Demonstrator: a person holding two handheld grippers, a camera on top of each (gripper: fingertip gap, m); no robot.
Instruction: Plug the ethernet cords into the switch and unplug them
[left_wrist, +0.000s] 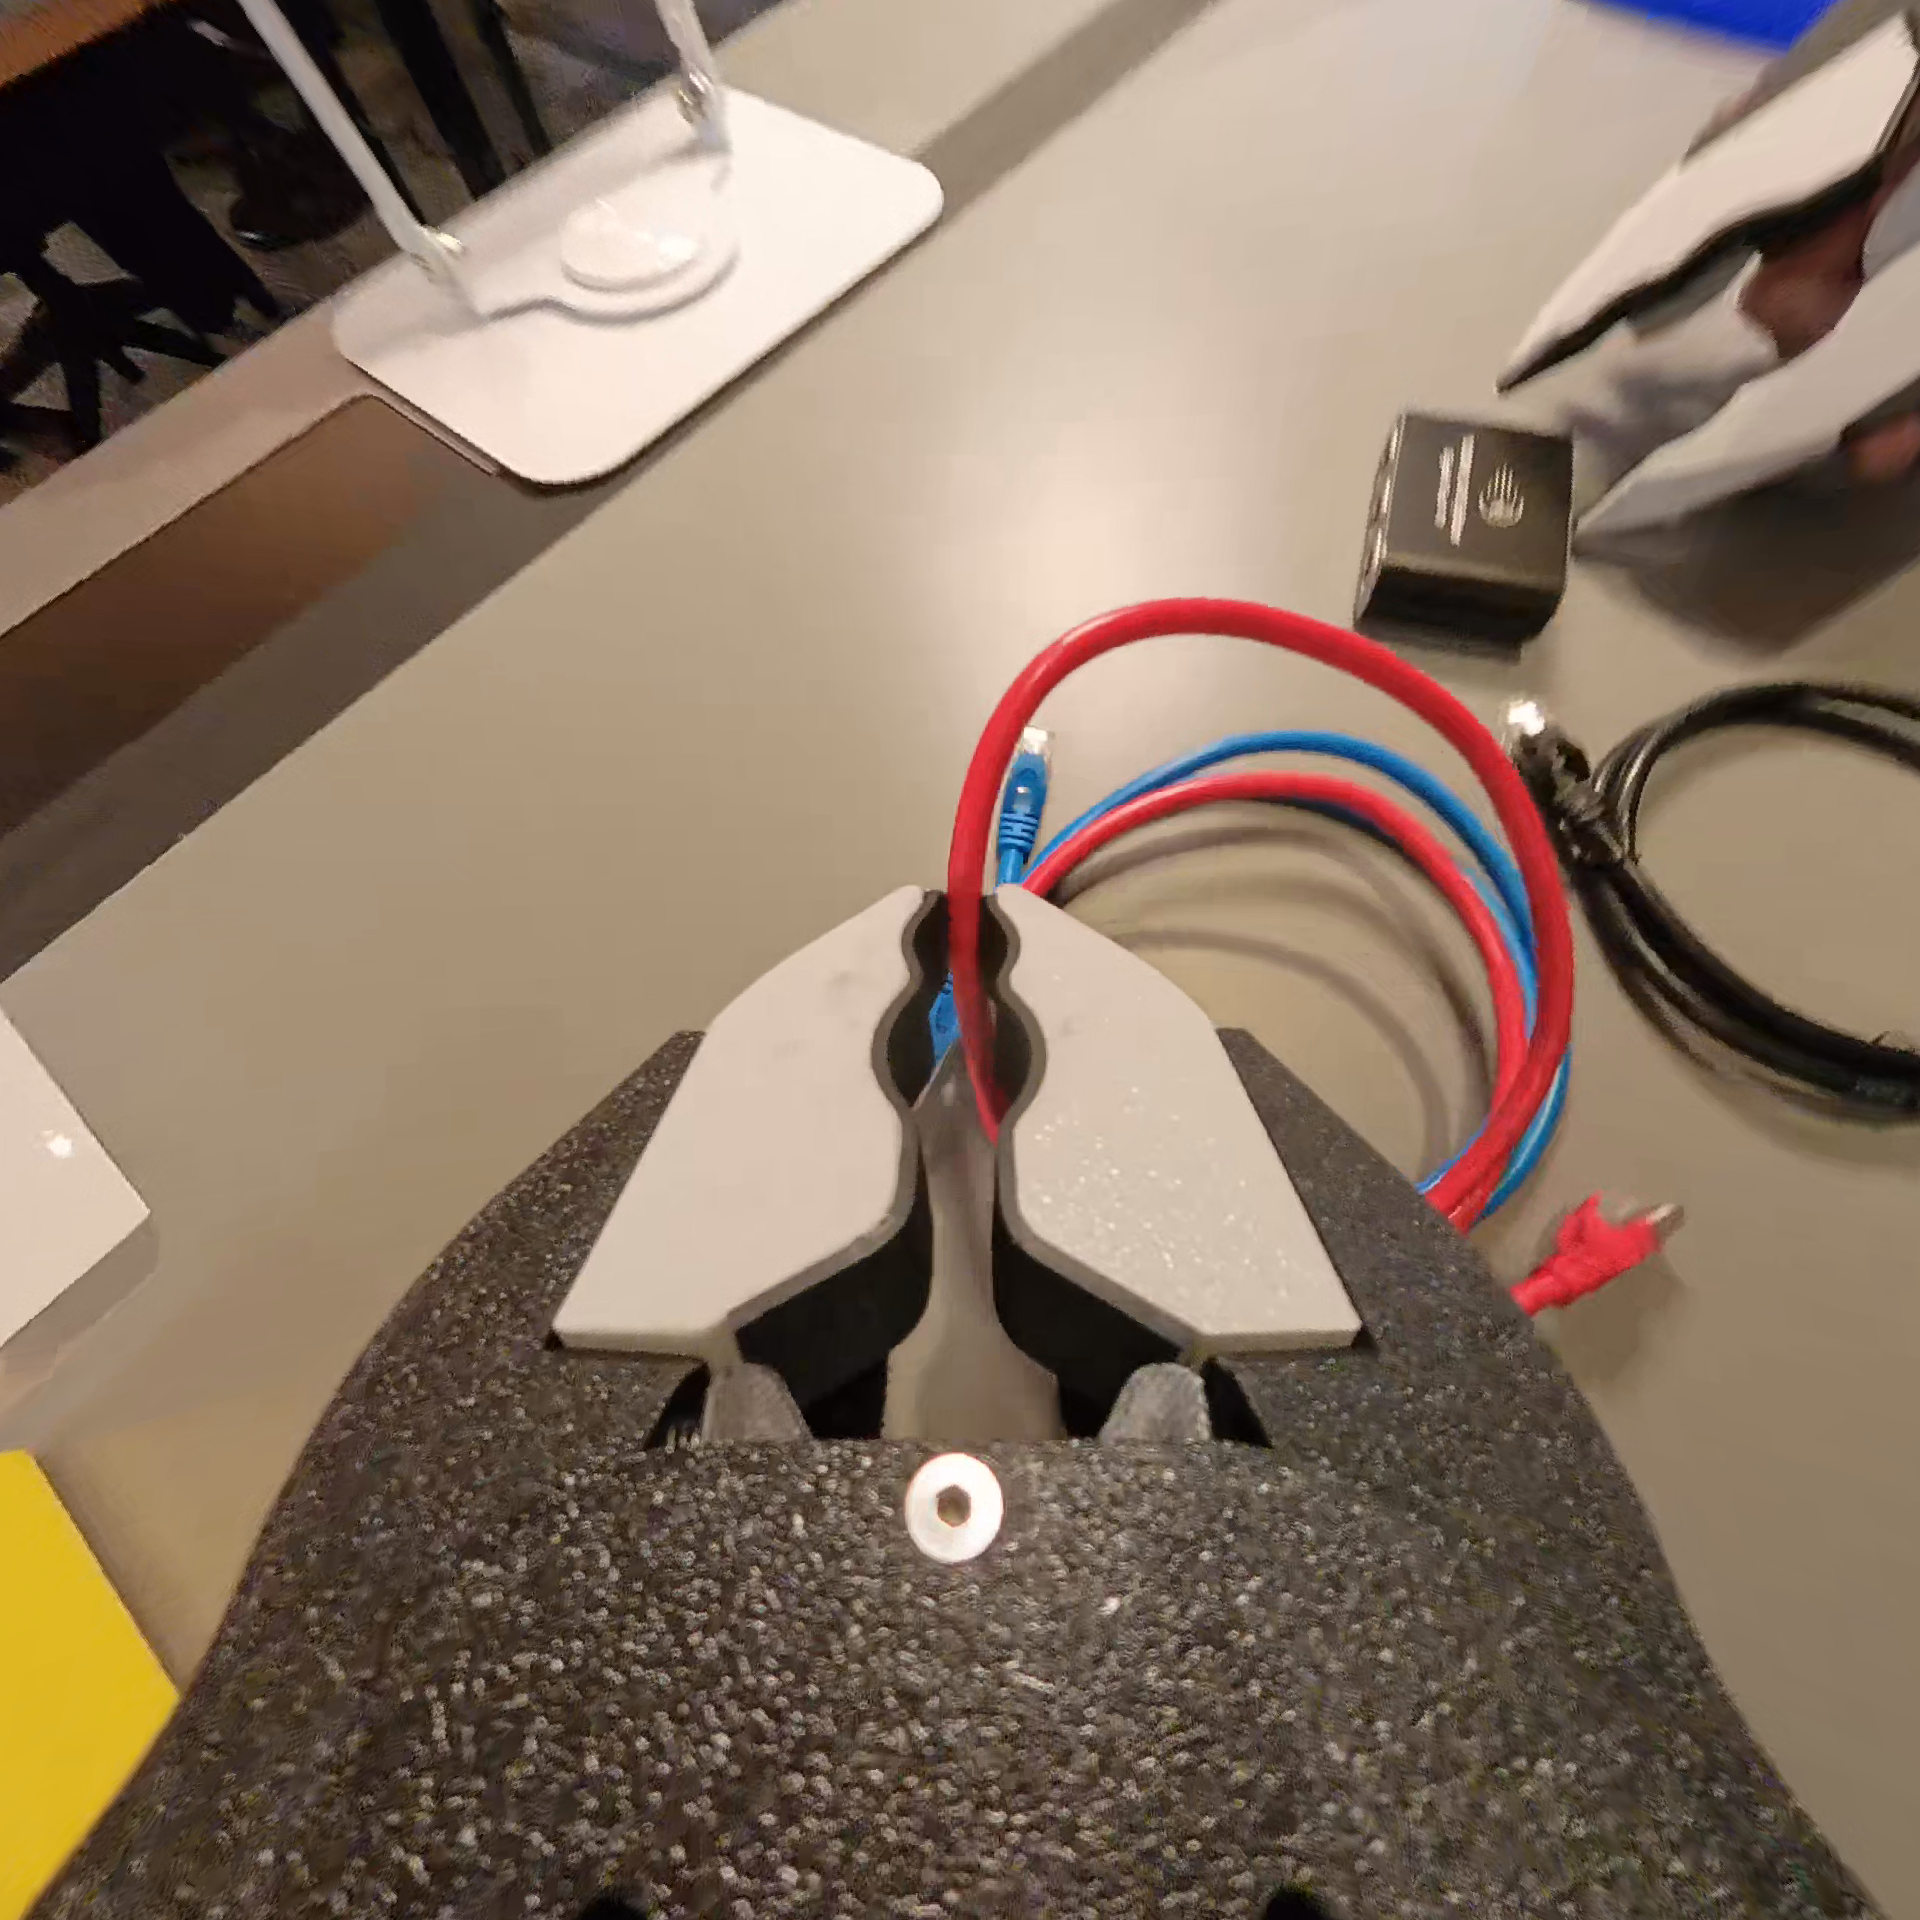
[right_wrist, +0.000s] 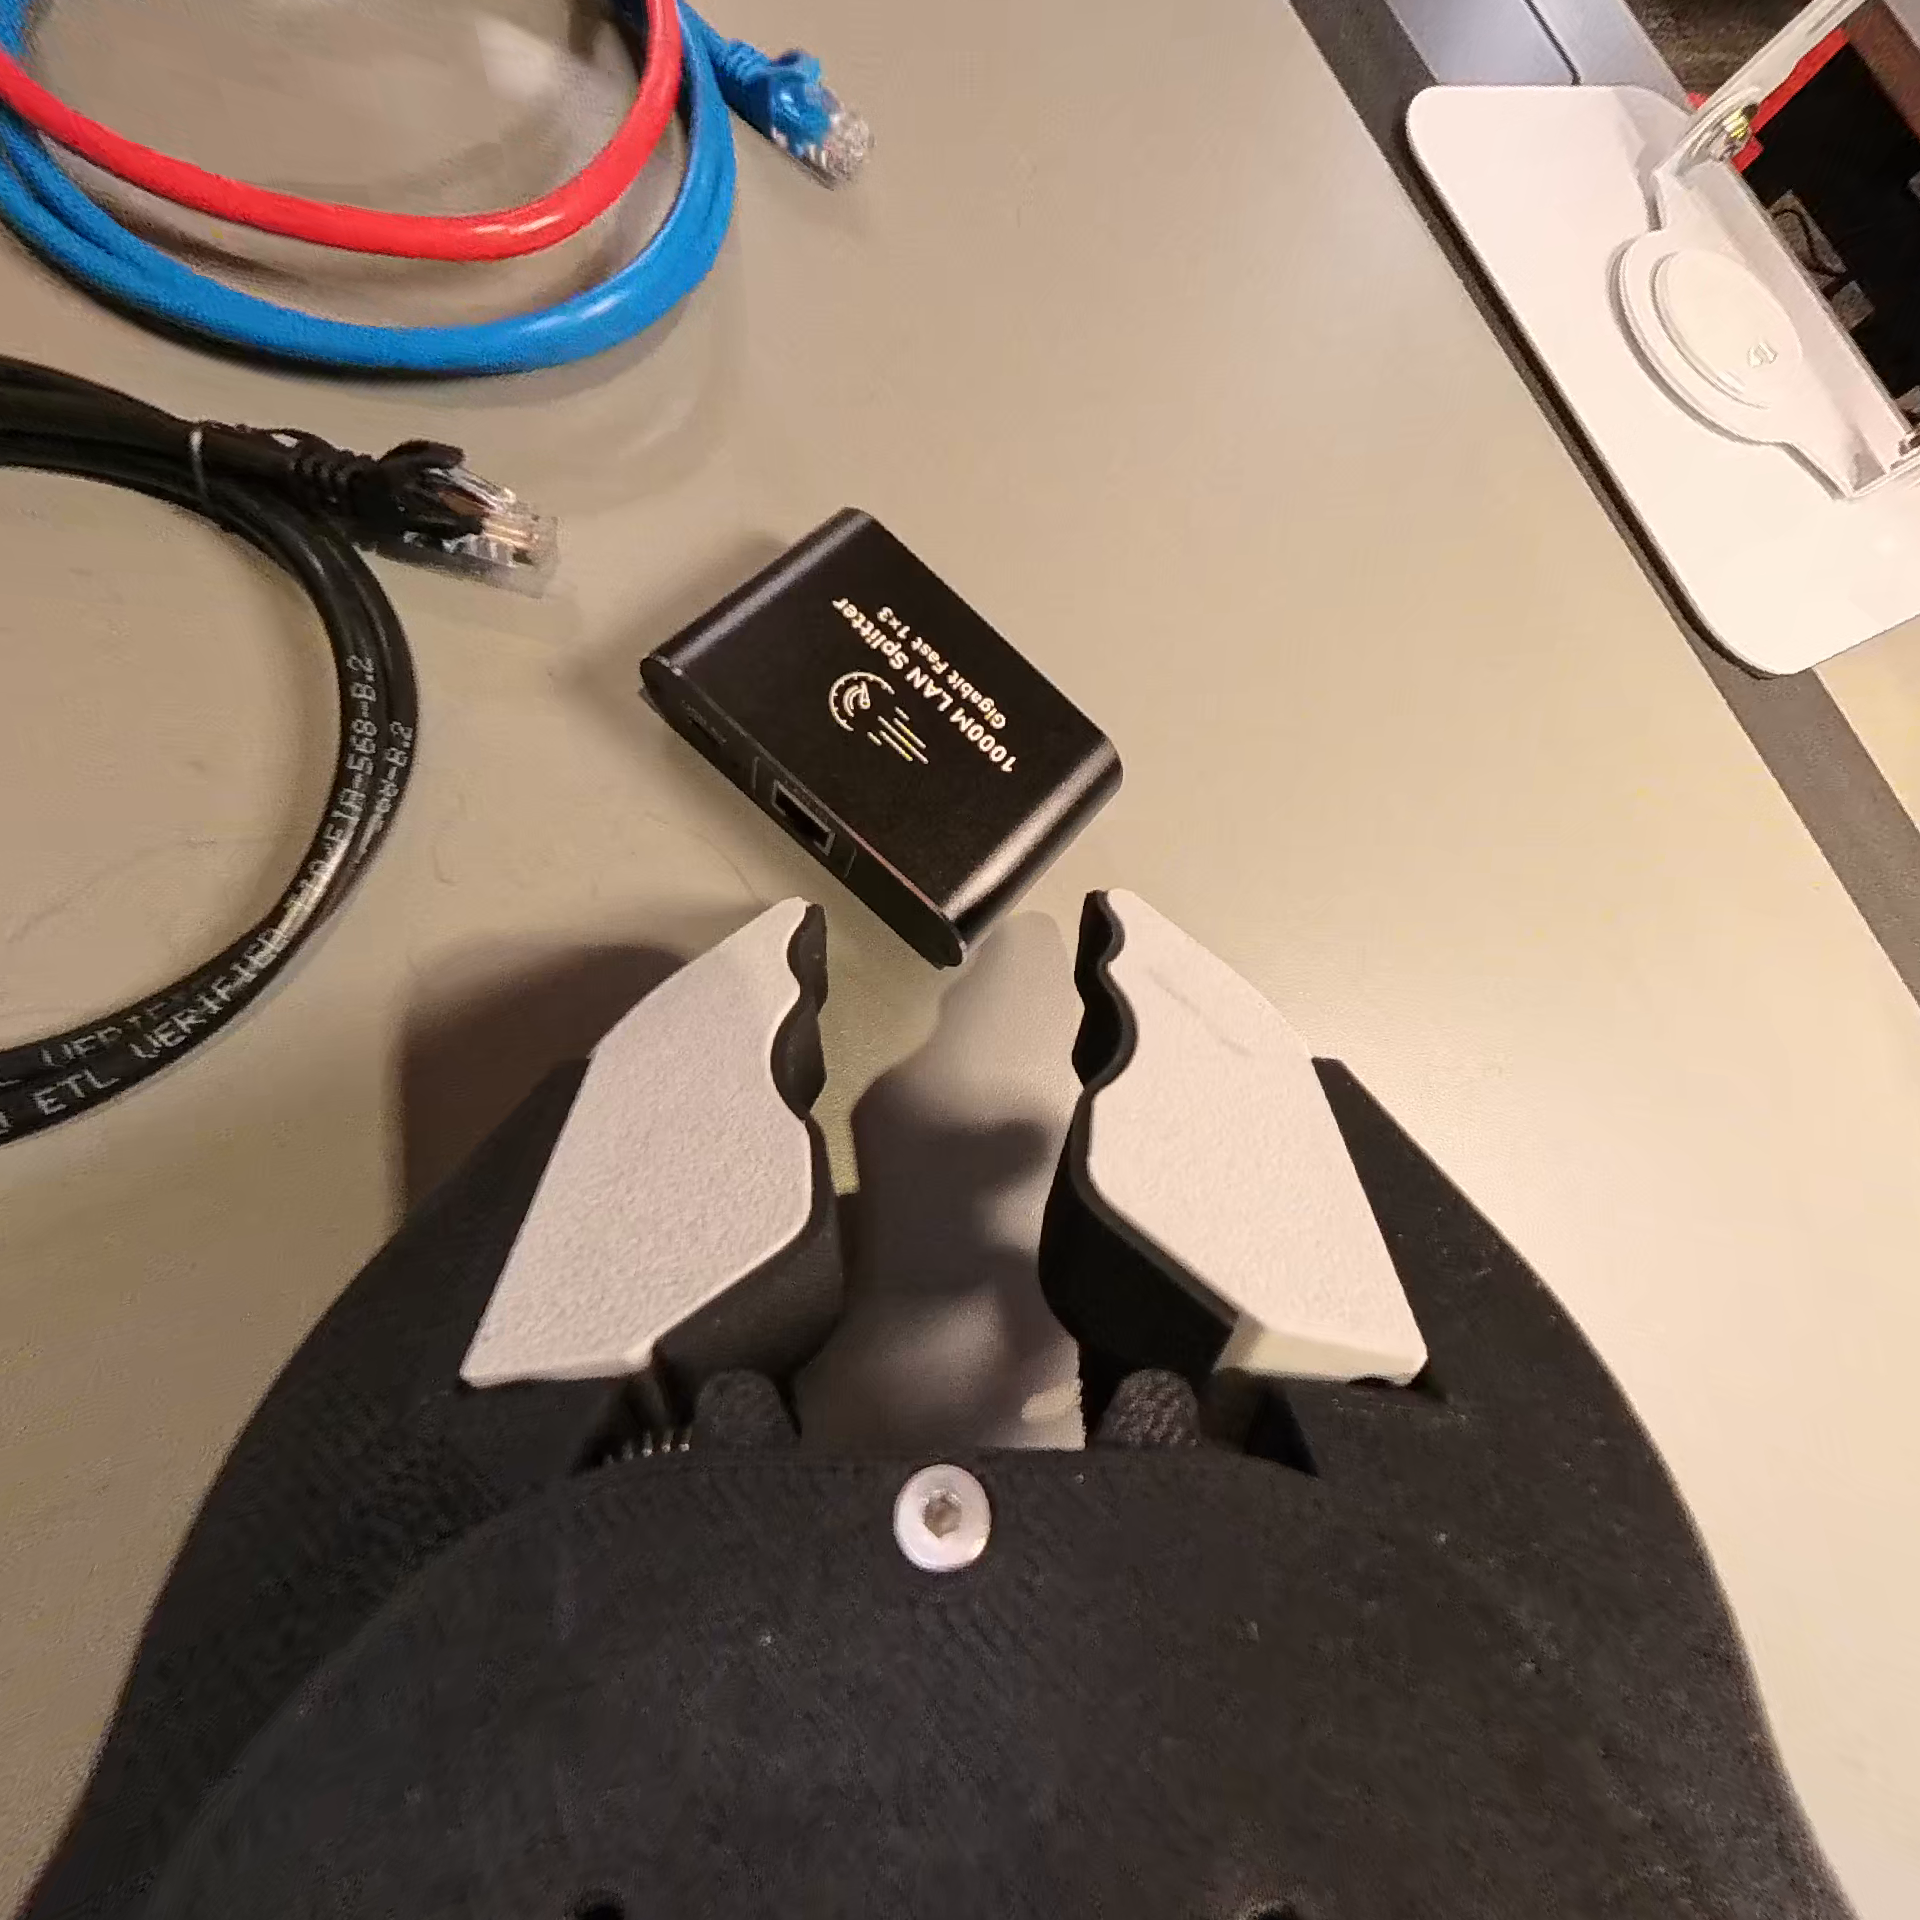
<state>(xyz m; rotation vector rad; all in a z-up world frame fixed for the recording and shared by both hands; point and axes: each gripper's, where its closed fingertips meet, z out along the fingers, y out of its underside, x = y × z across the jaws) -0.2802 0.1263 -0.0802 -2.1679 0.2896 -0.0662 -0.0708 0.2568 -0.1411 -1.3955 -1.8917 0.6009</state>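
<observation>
My left gripper (left_wrist: 961, 906) is shut on the red cord (left_wrist: 1247, 613), which loops up and over to the right. The red plug (left_wrist: 1595, 1247) lies on the table. A blue cord (left_wrist: 1299, 743) runs with it; its plug (left_wrist: 1023, 795) sticks up just past the fingertips, and a bit of blue shows inside the jaw gap. The black switch (right_wrist: 894, 727) lies flat on the table just ahead of my open, empty right gripper (right_wrist: 951, 920), one corner between the fingertips. The switch (left_wrist: 1470, 530) and right gripper (left_wrist: 1714, 343) also show in the left wrist view. A black cord (right_wrist: 343, 644) lies coiled at left, its plug (right_wrist: 488, 520) near the switch.
A white stand base (left_wrist: 644, 301) with clear legs stands at the table's far edge; it also shows in the right wrist view (right_wrist: 1662, 364). A yellow sheet (left_wrist: 62, 1683) and a white pad (left_wrist: 52, 1195) lie at the left. The grey table (left_wrist: 623, 831) carries everything. Across from one pair of fingers to the other is roughly 25 cm.
</observation>
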